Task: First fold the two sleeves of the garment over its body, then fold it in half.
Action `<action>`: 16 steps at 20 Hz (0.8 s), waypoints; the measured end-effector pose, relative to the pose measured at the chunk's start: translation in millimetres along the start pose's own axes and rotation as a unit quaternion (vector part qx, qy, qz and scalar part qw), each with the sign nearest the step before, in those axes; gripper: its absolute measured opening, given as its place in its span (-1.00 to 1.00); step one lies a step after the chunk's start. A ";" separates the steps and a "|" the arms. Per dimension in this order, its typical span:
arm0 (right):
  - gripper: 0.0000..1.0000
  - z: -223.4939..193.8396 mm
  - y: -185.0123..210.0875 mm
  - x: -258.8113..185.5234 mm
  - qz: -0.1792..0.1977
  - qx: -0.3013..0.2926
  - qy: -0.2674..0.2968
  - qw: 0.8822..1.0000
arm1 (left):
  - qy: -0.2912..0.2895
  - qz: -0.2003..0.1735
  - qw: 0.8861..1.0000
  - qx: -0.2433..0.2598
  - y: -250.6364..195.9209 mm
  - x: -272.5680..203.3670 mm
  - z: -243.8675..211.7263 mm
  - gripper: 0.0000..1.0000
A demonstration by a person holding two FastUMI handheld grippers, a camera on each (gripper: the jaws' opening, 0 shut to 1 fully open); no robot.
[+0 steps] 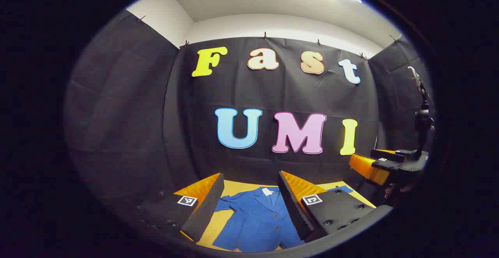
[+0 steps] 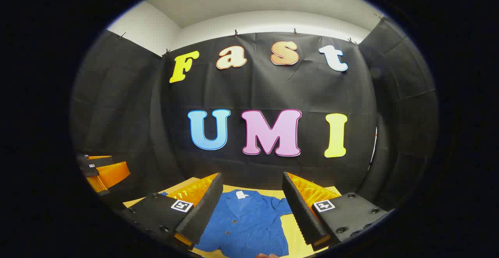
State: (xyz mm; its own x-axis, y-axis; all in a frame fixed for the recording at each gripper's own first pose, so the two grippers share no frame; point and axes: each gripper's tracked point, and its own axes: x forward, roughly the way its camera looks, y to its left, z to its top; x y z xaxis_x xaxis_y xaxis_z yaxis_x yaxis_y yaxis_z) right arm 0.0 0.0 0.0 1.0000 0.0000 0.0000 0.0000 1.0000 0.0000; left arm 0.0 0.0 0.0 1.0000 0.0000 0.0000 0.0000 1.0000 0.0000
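lying flat on the yellow table (image 1: 241, 188), the blue garment (image 1: 257, 221) is spread open with its collar toward the booth wall. in the left gripper view, the left gripper (image 1: 251, 205) hangs above it with jaws wide apart, the buttoned front showing between them. in the right gripper view, the right gripper (image 2: 253, 207) likewise stands open over the shirt, one short sleeve (image 2: 282, 205) just inside its right-hand finger.
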 end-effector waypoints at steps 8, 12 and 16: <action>0.82 5.0 -13.2 -0.8 -0.010 -0.007 -0.007 1.000 | -0.006 -0.009 1.000 0.004 -15.7 1.8 4.6 0.60; 0.92 1.0 -9.5 -3.4 -0.007 -0.009 -0.003 1.000 | -0.009 -0.006 1.000 -0.001 -14.4 0.9 6.7 0.60; 0.82 7.5 -14.4 -5.4 -0.011 -0.014 -0.008 1.000 | -0.013 -0.008 1.000 -0.004 -16.5 1.0 5.8 0.60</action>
State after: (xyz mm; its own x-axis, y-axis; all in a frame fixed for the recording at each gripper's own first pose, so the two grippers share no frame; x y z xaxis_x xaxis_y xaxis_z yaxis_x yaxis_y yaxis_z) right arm -5.4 -14.4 7.5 0.9996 -0.0218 0.0155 0.0222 0.9994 -0.0270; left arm 1.0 -16.5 5.8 0.9996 -0.0154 0.0257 0.0156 0.9998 -0.0085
